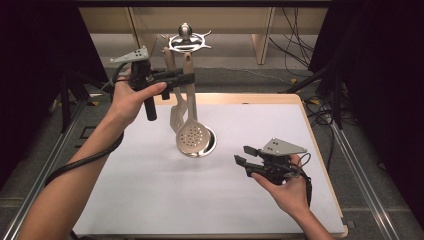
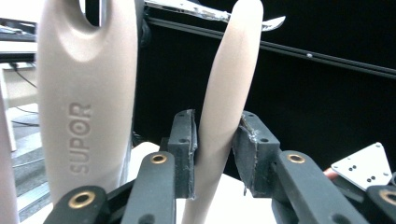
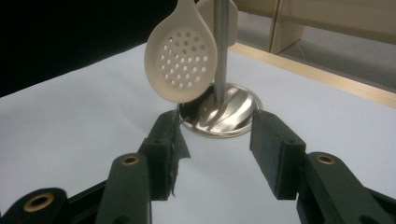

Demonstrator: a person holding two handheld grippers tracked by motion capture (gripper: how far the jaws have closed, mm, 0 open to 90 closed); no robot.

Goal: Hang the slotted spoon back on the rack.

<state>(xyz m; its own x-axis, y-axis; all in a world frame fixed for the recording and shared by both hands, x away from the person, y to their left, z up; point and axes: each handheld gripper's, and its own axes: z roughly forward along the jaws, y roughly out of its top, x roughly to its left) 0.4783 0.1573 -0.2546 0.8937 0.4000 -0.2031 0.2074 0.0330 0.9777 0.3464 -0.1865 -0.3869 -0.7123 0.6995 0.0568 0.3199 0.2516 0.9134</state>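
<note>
Slotted spoon [image 1: 193,136]: hangs from rack [image 1: 186,40] over desk [image 1: 150,190]. Likely light, rigid, smooth; best taken mid-handle. Left gripper [image 2: 215,149] pinches its handle there; right gripper [image 3: 219,154] rests spread, empty.

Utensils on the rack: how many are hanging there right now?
2, possibly more hidden. The slotted spoon hangs in front, its handle between the left tongs. A second utensil hangs just behind it, left of the spoon in the high view.

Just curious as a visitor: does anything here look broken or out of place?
The pads on the left gripper look frayed and ragged at the edges where they clamp the slotted spoon's handle. Nothing is spilled.
</note>
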